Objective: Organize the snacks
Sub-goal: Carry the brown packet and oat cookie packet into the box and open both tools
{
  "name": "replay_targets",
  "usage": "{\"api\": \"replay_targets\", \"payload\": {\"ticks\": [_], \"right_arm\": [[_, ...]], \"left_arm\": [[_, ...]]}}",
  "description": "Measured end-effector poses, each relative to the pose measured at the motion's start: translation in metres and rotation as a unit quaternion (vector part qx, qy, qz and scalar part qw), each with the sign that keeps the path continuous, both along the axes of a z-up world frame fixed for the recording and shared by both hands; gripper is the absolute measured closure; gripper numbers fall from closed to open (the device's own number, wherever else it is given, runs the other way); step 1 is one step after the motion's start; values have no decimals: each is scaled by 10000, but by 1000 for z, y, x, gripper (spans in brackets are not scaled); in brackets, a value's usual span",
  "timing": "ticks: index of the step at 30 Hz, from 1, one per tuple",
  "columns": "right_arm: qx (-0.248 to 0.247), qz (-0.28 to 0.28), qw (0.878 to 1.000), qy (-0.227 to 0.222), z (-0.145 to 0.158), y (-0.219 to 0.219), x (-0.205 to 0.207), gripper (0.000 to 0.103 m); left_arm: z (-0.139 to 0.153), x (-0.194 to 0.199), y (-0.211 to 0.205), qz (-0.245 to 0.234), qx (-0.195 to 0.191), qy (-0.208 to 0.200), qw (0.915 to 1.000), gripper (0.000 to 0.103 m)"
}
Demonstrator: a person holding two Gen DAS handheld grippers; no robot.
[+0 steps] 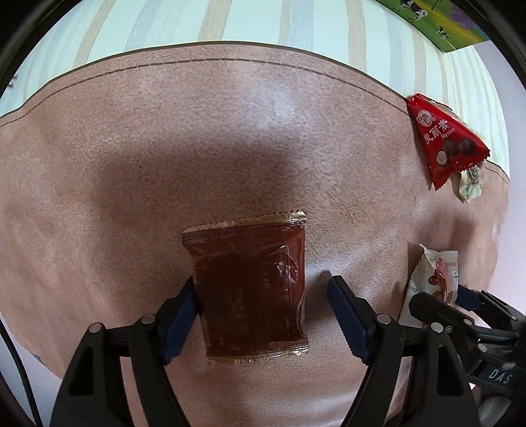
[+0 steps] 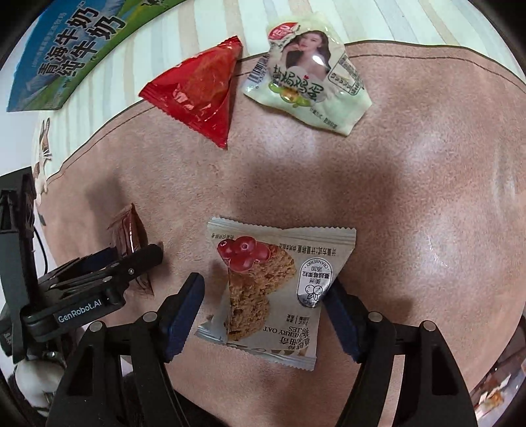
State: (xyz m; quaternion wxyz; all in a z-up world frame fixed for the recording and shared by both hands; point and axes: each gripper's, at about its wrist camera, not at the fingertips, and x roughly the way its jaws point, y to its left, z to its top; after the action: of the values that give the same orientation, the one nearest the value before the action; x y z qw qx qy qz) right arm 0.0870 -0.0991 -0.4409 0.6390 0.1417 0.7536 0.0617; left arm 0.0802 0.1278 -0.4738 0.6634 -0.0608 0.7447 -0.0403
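A dark brown snack packet (image 1: 246, 262) lies flat on the pinkish-brown mat (image 1: 148, 147) between the fingers of my left gripper (image 1: 259, 282). The jaws stand open; the left pad is at the packet's edge and the right pad stands clear of it. In the right wrist view, a silver cranberry oat cookie packet (image 2: 273, 262) lies on the mat between the fingers of my right gripper (image 2: 264, 282), which is open too, with a gap on the left side. Both grippers point down, side by side.
A red triangular packet (image 2: 200, 88) and a pale green packet with a printed portrait (image 2: 305, 78) lie at the mat's far edge. A blue-green milk carton (image 2: 65, 56) rests on the striped cloth (image 2: 411, 26) beyond. A cable and black gear sit at the left edge.
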Motion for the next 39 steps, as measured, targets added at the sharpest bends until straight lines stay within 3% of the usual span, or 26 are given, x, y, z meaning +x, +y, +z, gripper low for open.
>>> {"api": "replay_targets", "payload": {"ticks": [6,11,22,26,30,34,39], "right_arm": [[-262,6,9996,-112,-10,30,-19,28],[-480,162,9984,-238,-18,48,-30,36],[-492,183,9981,-325,-24,56,-35,38],[-218,163,9987,-432,-9,41,-33,51],[209,21,9984,-522,8,39,-27,51],[304,36,9969,-727,26,42,-20,51],[703,-103,9905,-1177,86,42,-3,51]], "left_arm": [[1,32,-18,-26,51,-29,10000,47],[7,31,-20,-30,63,-34,10000,48],[22,36,-20,-87,28,-26,10000,48],[34,37,-19,-146,-204,-69,9997,49],[61,42,-17,-215,-317,-314,9988,49],[93,52,-12,-228,-487,-540,9971,49],[154,72,-9,-262,-788,-1025,9913,49]]}}
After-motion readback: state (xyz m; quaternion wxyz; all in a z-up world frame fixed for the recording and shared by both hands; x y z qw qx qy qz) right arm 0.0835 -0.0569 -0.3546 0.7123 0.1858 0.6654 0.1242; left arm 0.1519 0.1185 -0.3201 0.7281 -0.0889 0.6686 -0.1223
